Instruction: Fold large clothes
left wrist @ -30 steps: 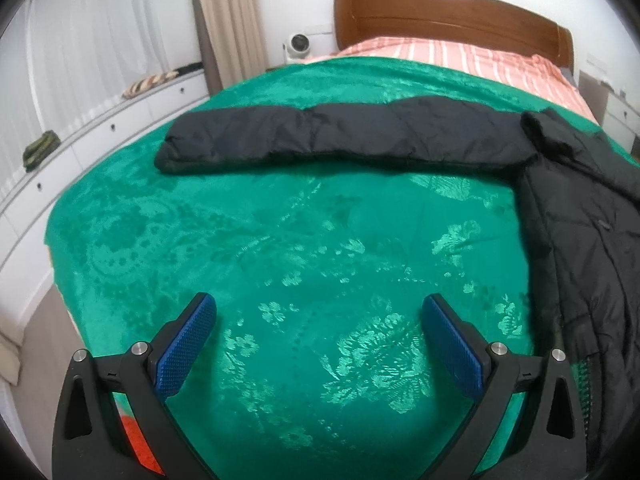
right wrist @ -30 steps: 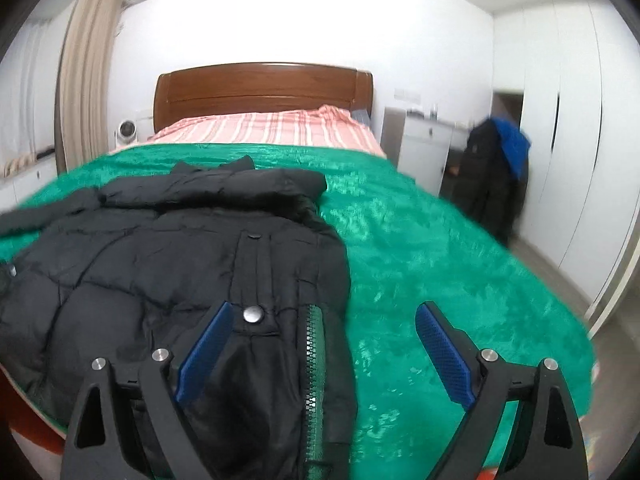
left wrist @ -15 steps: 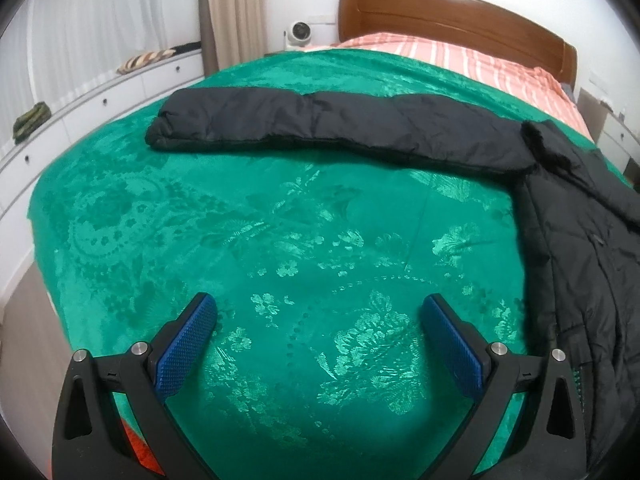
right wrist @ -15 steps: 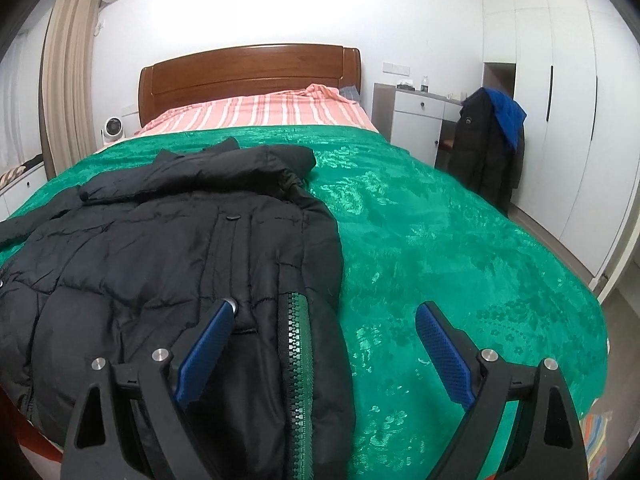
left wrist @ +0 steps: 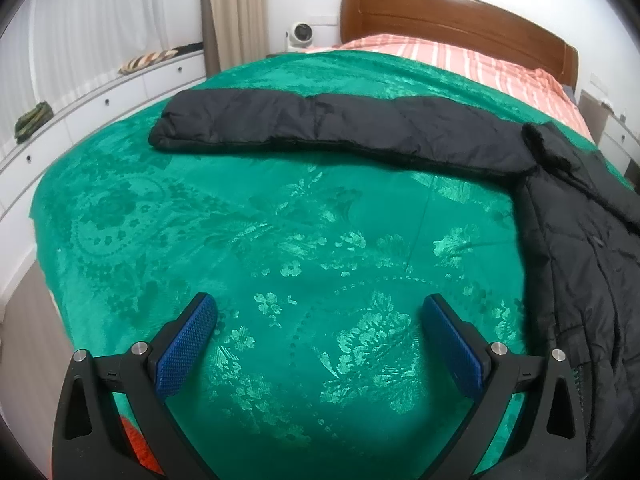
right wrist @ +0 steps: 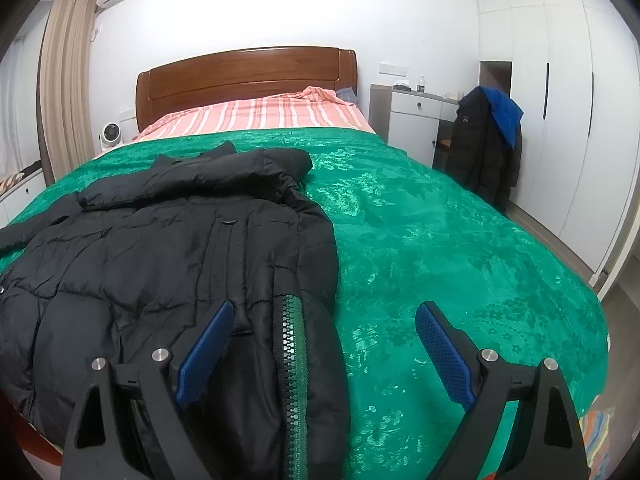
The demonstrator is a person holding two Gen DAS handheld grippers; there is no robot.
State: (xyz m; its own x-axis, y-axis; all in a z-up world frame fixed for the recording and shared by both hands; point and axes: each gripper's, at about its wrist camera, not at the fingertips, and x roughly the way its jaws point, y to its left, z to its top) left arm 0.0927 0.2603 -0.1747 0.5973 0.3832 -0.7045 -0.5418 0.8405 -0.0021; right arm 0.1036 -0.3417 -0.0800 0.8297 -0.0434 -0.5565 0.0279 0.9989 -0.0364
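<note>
A black puffer jacket (right wrist: 160, 256) lies flat on the green bedspread (right wrist: 440, 248), with a green zipper (right wrist: 294, 360) along its near front edge. In the left wrist view its sleeve (left wrist: 320, 128) stretches out to the left across the bed, and its body (left wrist: 592, 264) lies at the right. My left gripper (left wrist: 318, 340) is open and empty above bare bedspread (left wrist: 280, 220). My right gripper (right wrist: 324, 344) is open and empty, its jaws standing to either side of the jacket's zipper edge at the hem.
A wooden headboard (right wrist: 244, 76) and striped pink sheet (right wrist: 264, 114) are at the far end. White drawers (left wrist: 100, 96) run along the left wall. A nightstand (right wrist: 416, 116), a chair with dark coats (right wrist: 484, 140) and white wardrobes (right wrist: 560, 120) stand on the right.
Both grippers have moved slightly over the bed. The left view has drifted toward the sleeve; the right view now looks more along the jacket's zipper edge. Both jaws stay open.
</note>
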